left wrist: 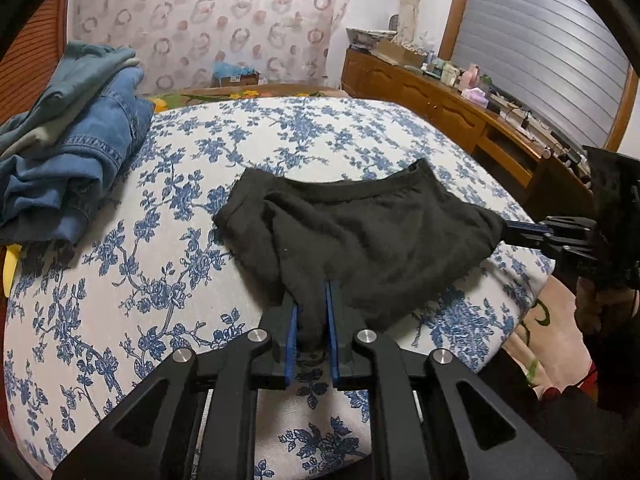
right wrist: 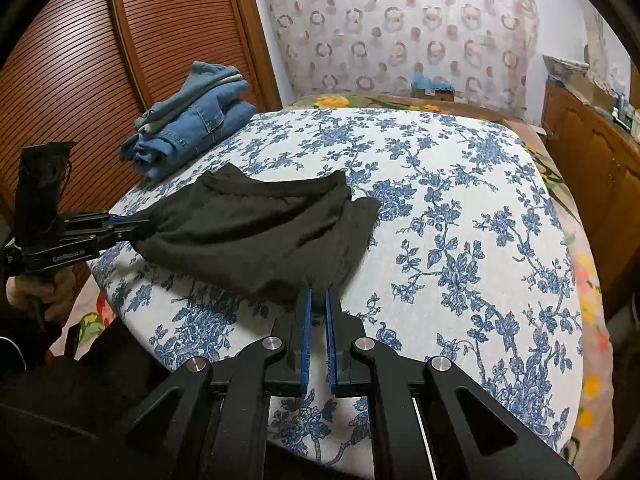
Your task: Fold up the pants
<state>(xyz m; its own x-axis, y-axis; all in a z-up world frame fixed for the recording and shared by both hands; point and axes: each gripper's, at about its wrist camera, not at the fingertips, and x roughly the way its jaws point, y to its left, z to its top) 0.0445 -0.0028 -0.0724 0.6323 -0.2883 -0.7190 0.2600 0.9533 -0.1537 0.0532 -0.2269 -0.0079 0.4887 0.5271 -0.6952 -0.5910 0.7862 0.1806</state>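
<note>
Holding the black pants (left wrist: 360,232) at two near corners, you have them partly lifted off the flowered bed cover (left wrist: 192,160), far edge still resting on it.

Far left: a stack of folded jeans (left wrist: 76,132) sits at the bed's edge, well apart from the pants. Judged as the finished pile, kept clear of the working area.

Left gripper (left wrist: 313,292): jaws nearly closed, with a bunched wad of black cloth pinched between the blue pads. In its own view the cloth fills the gap and hangs slightly below. A thick bite, probably more than one layer, so the grip looks secure.

Centre: the pants sag between your two grips, spread crosswise, with one flap already lying over the main body. The span between the grippers keeps the near edge taut enough to carry over as a straight line.

Right gripper (right wrist: 318,294): jaws all but shut on a thin edge of the pants. Less cloth here than on the left; this corner seems the likelier one to slip.

Judgement: a fold is in hand, near edge to go toward the far edge. Keep both corners level so the layers land square.
</note>
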